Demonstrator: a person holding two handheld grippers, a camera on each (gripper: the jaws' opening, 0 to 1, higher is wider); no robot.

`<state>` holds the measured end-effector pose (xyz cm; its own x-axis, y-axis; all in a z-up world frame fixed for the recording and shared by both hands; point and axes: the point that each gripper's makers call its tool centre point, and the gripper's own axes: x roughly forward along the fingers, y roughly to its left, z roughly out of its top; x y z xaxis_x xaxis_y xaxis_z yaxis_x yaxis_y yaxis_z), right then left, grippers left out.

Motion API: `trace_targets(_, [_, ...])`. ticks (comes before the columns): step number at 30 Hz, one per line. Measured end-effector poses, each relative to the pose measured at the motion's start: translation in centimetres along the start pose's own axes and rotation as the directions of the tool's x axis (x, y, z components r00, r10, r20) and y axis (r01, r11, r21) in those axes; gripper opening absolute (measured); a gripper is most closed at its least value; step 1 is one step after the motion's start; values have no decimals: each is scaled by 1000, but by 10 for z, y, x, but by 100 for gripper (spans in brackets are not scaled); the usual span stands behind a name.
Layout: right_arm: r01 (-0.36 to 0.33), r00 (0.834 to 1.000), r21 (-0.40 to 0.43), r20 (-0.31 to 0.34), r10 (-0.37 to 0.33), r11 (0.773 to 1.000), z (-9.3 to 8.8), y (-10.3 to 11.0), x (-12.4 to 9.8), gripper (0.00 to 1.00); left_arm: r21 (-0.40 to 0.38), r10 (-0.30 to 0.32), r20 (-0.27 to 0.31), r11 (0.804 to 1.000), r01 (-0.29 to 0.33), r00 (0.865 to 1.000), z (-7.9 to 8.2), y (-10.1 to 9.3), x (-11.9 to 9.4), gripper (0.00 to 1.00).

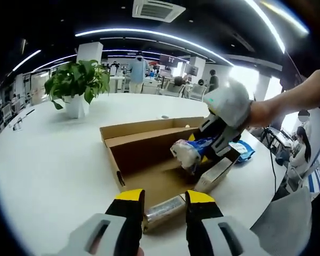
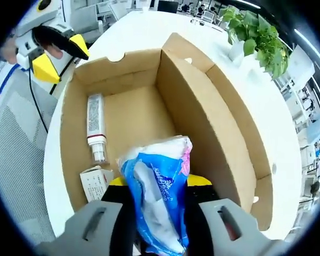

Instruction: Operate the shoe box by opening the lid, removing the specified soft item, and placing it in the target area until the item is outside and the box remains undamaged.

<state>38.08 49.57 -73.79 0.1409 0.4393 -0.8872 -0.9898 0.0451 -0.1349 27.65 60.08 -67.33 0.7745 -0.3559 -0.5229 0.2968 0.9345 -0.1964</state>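
Note:
An open brown cardboard shoe box lies on the white table, its lid folded back. My right gripper is shut on a soft blue-and-white tissue pack, held over the box's inside. In the left gripper view that gripper reaches in from the right, a person's hand behind it, with the pack in its jaws. My left gripper is open at the box's near edge, apart from the bottle. In the right gripper view it hovers beyond the box's far corner.
Inside the box lie a silver tube-like bottle and a small white carton. A potted plant stands on the table beyond the box. A grey mesh chair stands by the table edge. People sit farther off.

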Motion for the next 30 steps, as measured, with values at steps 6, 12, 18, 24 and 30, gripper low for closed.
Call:
trace_targets(6, [25,999,4,25,-25,1000,6,-2,-12,29,1,-3,3,1000,3,1000,-1,-4,-3,30])
trace_targets(12, [46,998,-4,43,-45,999,11,-1,-24,29,0,-6,3,1000,6,1000,-5,-5,-6,30])
trace_targets(18, [69,996,-29,62,-67,997,16,0,-39,29,-2,-10,4,1000,10,1000,-9,-7,-10,31])
trace_targets(24, [99,993,-36,67,-96,994,15,-4,-53,29,3,-16,3,1000,16,1000,-12,-11,-11,31])
trace_targets(30, [130,988,-16,83,-129,991,17,-11,-68,29,1,-21,6,1000,21,1000,-11,-14,-12,31])
